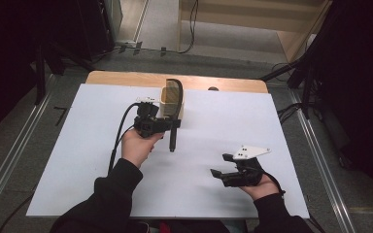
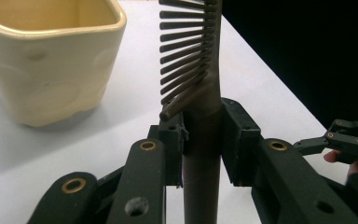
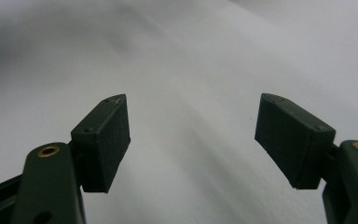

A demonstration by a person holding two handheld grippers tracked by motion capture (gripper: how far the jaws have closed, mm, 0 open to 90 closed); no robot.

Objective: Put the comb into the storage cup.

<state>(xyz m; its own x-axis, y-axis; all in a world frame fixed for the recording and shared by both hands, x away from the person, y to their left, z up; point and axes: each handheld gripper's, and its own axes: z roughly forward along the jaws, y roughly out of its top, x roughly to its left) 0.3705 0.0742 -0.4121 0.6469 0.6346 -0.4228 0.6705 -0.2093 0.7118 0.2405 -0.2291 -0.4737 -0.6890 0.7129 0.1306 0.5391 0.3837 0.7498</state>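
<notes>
A dark comb point(image 2: 193, 60) with a long handle is clamped between the jaws of my left gripper point(image 2: 203, 135), which is shut on the handle just below the teeth. The teeth point toward a cream ceramic pot point(image 2: 51, 60) that stands upright and apart on the left. From the high view, the comb point(image 1: 173, 138) lies along the pot's point(image 1: 170, 99) right side, held by the left gripper point(image 1: 174, 124). My right gripper point(image 1: 218, 164) hovers open at the front right; its jaws point(image 3: 193, 135) stand wide apart over bare white surface.
A white sheet point(image 1: 77, 160) covers the table, with a wooden strip point(image 1: 126, 77) showing at the far edge. Dark stands and cables surround the table on the floor. The other gripper point(image 2: 345, 140) appears at the right of the left gripper view.
</notes>
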